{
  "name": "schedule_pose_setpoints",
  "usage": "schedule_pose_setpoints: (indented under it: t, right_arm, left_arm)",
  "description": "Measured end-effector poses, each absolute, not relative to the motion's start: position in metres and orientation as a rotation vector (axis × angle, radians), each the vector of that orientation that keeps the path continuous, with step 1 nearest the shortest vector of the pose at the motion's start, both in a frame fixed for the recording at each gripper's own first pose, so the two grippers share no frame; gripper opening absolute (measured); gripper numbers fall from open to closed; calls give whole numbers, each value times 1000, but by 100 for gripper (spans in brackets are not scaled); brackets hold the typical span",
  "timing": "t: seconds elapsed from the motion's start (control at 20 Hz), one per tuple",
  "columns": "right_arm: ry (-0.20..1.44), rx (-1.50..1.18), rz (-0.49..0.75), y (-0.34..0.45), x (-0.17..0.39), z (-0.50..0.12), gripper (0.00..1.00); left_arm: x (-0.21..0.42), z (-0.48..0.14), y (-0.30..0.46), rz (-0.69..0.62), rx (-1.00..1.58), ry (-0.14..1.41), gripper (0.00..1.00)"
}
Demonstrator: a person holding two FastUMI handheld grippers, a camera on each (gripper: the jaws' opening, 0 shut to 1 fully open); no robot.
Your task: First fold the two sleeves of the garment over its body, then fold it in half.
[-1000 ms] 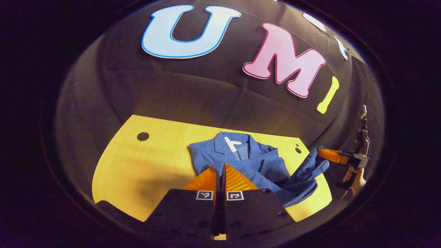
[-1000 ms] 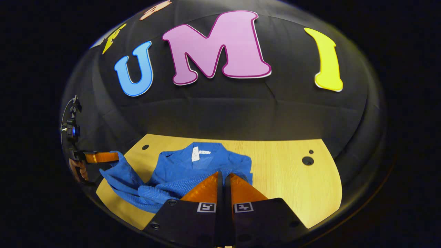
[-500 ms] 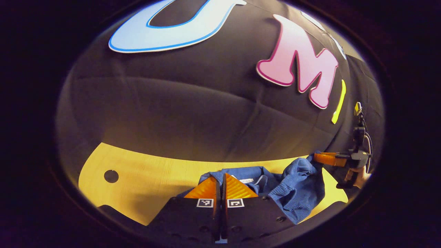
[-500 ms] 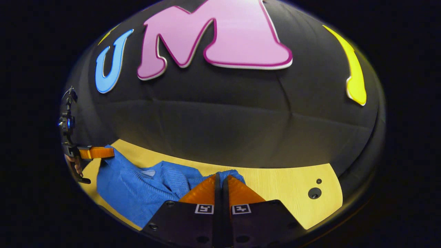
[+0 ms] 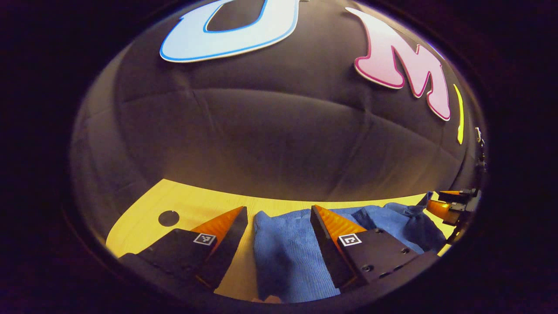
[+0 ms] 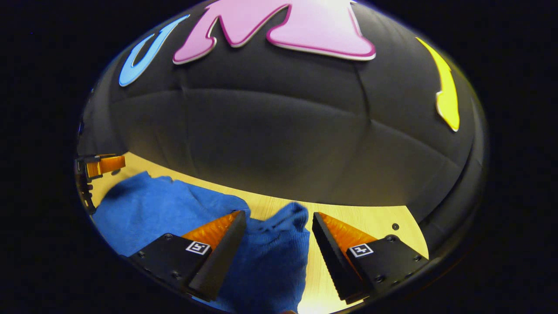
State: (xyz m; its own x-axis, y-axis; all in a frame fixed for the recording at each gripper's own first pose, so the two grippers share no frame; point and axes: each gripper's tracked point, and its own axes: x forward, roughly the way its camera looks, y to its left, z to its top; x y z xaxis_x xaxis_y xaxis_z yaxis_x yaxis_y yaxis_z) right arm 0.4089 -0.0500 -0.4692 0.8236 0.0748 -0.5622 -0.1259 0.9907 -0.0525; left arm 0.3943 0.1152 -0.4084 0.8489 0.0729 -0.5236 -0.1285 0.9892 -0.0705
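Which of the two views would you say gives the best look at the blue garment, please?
The right gripper view: the blue garment spreads across the wooden table from the far left to between the open right tool's fingers. The left gripper view gives a narrower strip of it between the open left tool's fingers, running off right.

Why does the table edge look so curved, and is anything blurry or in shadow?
Left gripper view: the fisheye lens bows the table; the garment is sharp, the far gripper dim. Right gripper view: the same bowing; the garment darkens toward the bottom.
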Motion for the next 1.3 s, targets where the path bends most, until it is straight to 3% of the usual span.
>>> schedule_pose_setpoints:
  t: [0.4, 0.6, 0.9, 1.1, 1.3]
  right_arm:
    - [353, -13, 90, -57, 302, -349, 98]
    - [248, -40, 97, -60, 232, -270, 97]
    - [288, 51, 90, -61, 137, -195, 96]
    - [250, 102, 66, -60, 82, -135, 96]
    - [261, 132, 54, -47, 33, -112, 96]
  left_arm:
    - [279, -253, 71, 27, -122, 192, 87]
    - [205, -185, 49, -57, -79, 67, 80]
    - [98, -108, 32, -52, -83, 0, 80]
    - [23, -34, 9, -152, -174, -149, 82]
    - [-36, -12, 23, -90, -55, -158, 81]
